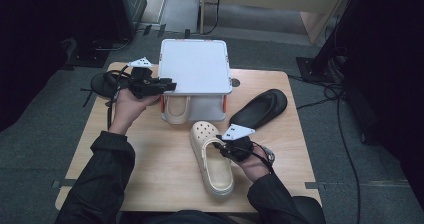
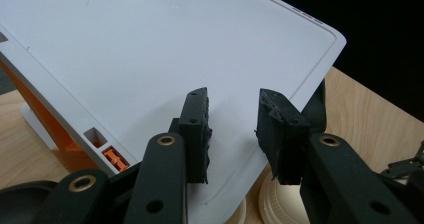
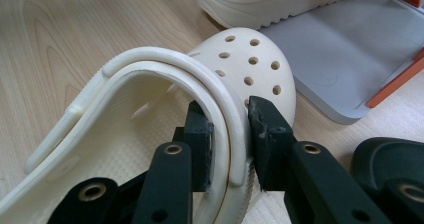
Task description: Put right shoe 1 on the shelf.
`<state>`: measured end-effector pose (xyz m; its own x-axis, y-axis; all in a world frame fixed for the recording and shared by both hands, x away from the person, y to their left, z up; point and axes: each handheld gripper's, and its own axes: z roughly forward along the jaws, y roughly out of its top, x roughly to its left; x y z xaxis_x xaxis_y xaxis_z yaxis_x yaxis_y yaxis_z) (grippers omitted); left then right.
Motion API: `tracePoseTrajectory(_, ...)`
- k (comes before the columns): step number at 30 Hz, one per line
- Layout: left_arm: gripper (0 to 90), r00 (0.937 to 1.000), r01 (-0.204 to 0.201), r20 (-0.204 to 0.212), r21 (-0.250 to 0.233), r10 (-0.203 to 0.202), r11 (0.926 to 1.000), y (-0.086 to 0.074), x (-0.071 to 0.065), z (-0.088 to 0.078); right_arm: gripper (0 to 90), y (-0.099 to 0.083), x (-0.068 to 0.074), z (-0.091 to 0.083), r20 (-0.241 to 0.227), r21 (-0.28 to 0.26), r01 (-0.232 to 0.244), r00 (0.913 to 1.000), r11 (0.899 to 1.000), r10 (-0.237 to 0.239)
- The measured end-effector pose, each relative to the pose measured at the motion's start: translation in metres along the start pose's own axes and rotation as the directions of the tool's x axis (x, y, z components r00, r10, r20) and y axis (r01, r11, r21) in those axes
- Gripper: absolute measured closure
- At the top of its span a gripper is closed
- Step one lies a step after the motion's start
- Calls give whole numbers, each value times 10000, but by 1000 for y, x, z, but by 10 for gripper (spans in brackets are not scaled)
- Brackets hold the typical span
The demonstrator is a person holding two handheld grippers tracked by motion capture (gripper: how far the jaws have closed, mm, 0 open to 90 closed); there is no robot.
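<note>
The right tool has its jaws on either side of the clog's side wall and strap, pads touching it: a grasp on the clog, which lies on the table in front of the white rack. Its mate already sits on the rack's lower shelf. The left tool hangs released, jaws apart, over the rack's top. This looks like the pick-up step for the second clog. Next comes lifting it and sliding it toe-first beside its mate. Two black sandals wait apart.

Matt cream foam clog, smooth white plastic rack, wood-grain table.
</note>
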<state>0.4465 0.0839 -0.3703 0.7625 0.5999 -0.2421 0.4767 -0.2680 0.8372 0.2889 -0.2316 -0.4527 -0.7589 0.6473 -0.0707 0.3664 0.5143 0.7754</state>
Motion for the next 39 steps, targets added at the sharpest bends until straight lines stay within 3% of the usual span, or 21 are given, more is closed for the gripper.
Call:
tracePoseTrajectory(4, 668, 9999, -131, -68, -26, 130, 9999, -1, 0, 0, 746, 3, -3, -2, 197, -27, -96, 9998, 10000, 96)
tracePoseTrajectory(17, 677, 10000, 13, -64, -201, -15, 9998, -3, 1, 0, 758, 23, -21, -7, 895, -351, -359, 9952, 9987, 389)
tracePoseTrajectory(25, 679, 10000, -28, -81, -229, 26, 9997, -4, 1, 0, 756, 42, -39, 13, 1421, -228, -265, 9894, 9994, 295)
tracePoseTrajectory(31, 679, 10000, 1, -14, -260, -1, 9997, -4, 2, 0, 750, 51, -52, 32, 2121, -163, -384, 9764, 9991, 410)
tracePoseTrajectory(39, 680, 10000, 44, -10, -303, -45, 9995, -5, 2, -1, 722, 46, -49, 51, 2341, -51, -678, 9699, 9977, 671)
